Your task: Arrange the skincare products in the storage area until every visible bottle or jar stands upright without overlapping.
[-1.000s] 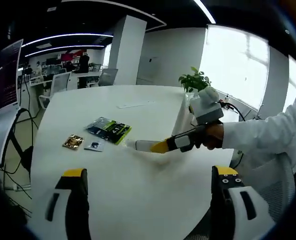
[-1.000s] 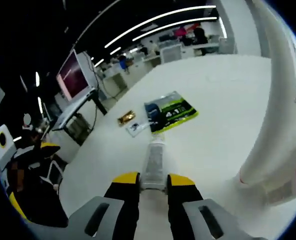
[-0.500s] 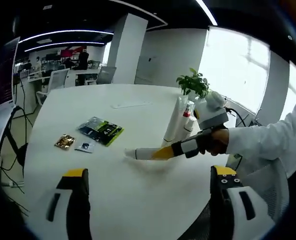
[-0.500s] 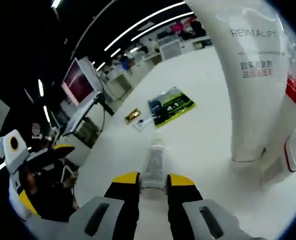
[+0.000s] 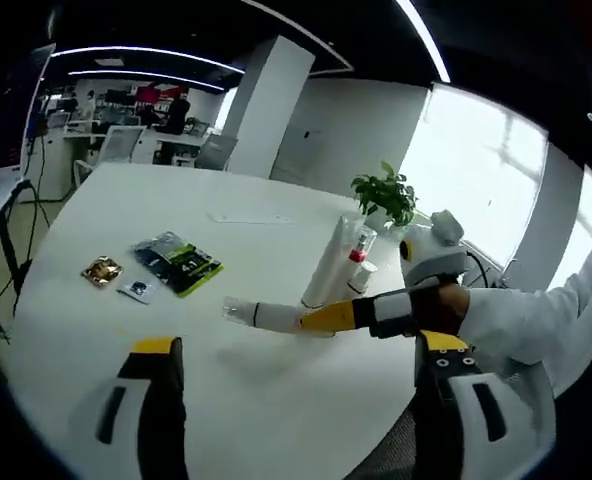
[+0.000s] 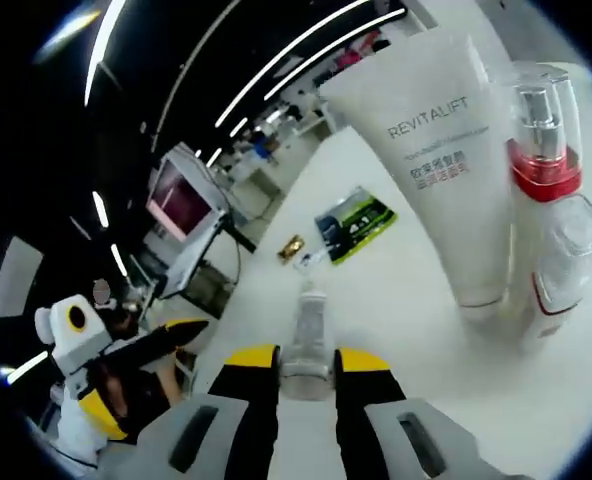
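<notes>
The right tongs are clenched on a small clear bottle, which sticks straight out ahead of them, lying sideways in the air over the white table. In the left gripper view the same right tongs reach in from the right with the small clear bottle out front. The left tongs are wide apart and hold nothing. Just ahead and to the right of the right tongs stands a tall white tube, upright, with a pump bottle with a red band and a small capped bottle close beside it. Farther ahead lie flat packets. So three products look done, and the held bottle is not yet stood up. Compared with a second ago, the standing group is closer to the right tongs, and the bottle is lifted higher.
</notes>
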The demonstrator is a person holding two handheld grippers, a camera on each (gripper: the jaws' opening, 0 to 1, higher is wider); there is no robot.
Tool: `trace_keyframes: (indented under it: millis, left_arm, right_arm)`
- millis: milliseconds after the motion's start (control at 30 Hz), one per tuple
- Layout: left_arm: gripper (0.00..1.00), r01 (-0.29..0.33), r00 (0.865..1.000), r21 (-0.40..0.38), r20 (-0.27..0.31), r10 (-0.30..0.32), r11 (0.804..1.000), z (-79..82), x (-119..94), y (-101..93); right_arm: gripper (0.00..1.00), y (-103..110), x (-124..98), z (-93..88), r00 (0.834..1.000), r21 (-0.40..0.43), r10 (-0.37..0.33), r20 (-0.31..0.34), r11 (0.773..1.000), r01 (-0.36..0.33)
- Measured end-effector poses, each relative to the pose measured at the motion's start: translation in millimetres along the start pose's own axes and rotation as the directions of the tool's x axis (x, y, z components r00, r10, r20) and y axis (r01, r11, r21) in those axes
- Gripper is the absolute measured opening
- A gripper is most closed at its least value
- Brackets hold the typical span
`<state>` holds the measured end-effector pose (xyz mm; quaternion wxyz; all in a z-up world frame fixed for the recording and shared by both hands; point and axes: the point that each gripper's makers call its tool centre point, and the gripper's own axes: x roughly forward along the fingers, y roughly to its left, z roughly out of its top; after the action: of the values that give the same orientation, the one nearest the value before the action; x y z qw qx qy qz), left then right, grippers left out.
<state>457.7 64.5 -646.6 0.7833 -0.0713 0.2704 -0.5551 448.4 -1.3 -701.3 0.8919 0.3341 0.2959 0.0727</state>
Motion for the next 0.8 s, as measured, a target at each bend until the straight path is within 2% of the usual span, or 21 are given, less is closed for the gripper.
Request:
trace_keyframes:
  millis: [100, 233, 333, 433, 567, 733, 800]
  left_arm:
    - [0.84, 0.023, 0.999, -0.067, 0.032, -0.021, 0.998, 5.2, 5.1, -3.1]
    - [0.75, 0.024, 0.999, -0.099, 0.04, -0.02, 0.995, 6.3, 12.1, -5.8]
    - [0.68, 0.05, 0.998, -0.149, 0.057, -0.042, 0.988, 8.6, 17.6, -13.2]
    - [0.61, 0.086, 0.994, -0.236, 0.09, -0.066, 0.968, 15.2, 25.6, -17.4]
    - [0.55, 0.118, 0.99, -0.294, 0.107, -0.09, 0.949, 19.0, 32.8, -23.6]
    - [0.49, 0.115, 0.991, -0.379, 0.112, -0.078, 0.918, 15.3, 44.3, -20.5]
    - [0.45, 0.123, 0.989, -0.41, 0.124, -0.078, 0.904, 15.0, 46.7, -26.5]
  right_arm:
    - [0.13, 2.4, -9.7, 2.4, 1.0, 0.006, 0.019, 0.015, 1.0, -0.019]
    - [0.13, 8.9, -18.3, 5.6, 0.998, 0.015, 0.049, 0.028, 0.999, -0.05]
    - [0.13, 16.8, -25.0, 8.2, 0.996, 0.007, 0.077, 0.034, 0.997, -0.078]
    - [0.13, 22.3, -30.5, 12.5, 0.995, -0.023, 0.091, 0.045, 0.996, -0.09]
    - [0.13, 28.7, -38.3, 17.0, 0.992, -0.053, 0.109, 0.058, 0.993, -0.106]
    - [0.13, 34.3, -45.0, 16.9, 0.99, -0.086, 0.128, 0.062, 0.989, -0.123]
    - [0.13, 34.3, -45.6, 15.6, 0.989, -0.089, 0.135, 0.061, 0.988, -0.129]
